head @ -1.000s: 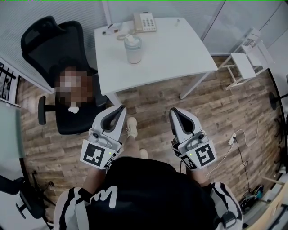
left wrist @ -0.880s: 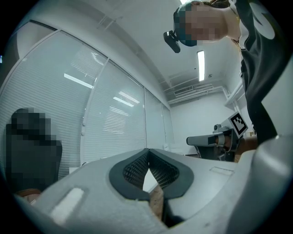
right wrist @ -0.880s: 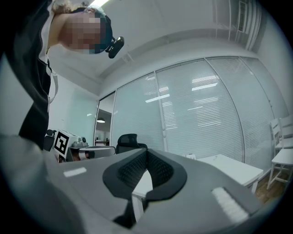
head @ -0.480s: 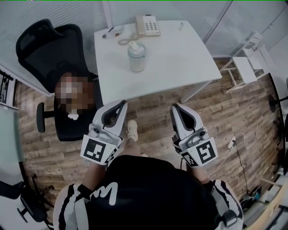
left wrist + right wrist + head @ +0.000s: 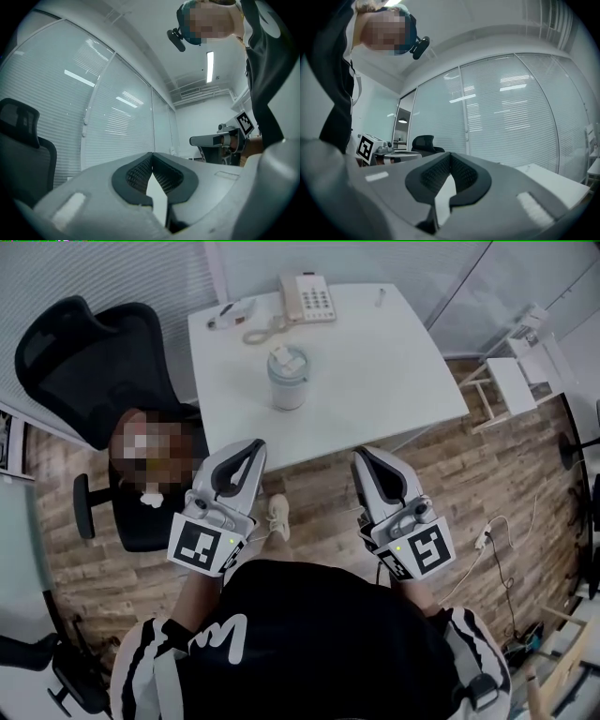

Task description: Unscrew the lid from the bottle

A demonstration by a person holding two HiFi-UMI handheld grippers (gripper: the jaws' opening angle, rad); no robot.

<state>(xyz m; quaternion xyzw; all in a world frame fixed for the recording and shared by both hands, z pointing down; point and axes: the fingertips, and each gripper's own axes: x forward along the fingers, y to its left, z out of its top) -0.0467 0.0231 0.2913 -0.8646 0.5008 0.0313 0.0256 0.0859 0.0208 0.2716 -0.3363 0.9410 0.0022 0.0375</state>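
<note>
A black office chair point(image 5: 84, 362) is seen far left. The left gripper point(image 5: 252, 448) is held by the white table's point(image 5: 394, 362) front edge, jaws pressed together, nothing gripped. The bottle point(image 5: 287, 385) is stood upright mid-table, lid point(image 5: 287, 359) on, apart from both grippers. The right gripper point(image 5: 363, 457) is likewise closed and empty.

You hold two tongs, the left tongs point(image 5: 253, 450) and the right tongs point(image 5: 362, 457); one counter point(image 5: 375, 362) bears one bottle point(image 5: 287, 379) and one telephone point(image 5: 307, 298), one office chair point(image 5: 84, 362) beside it
</note>
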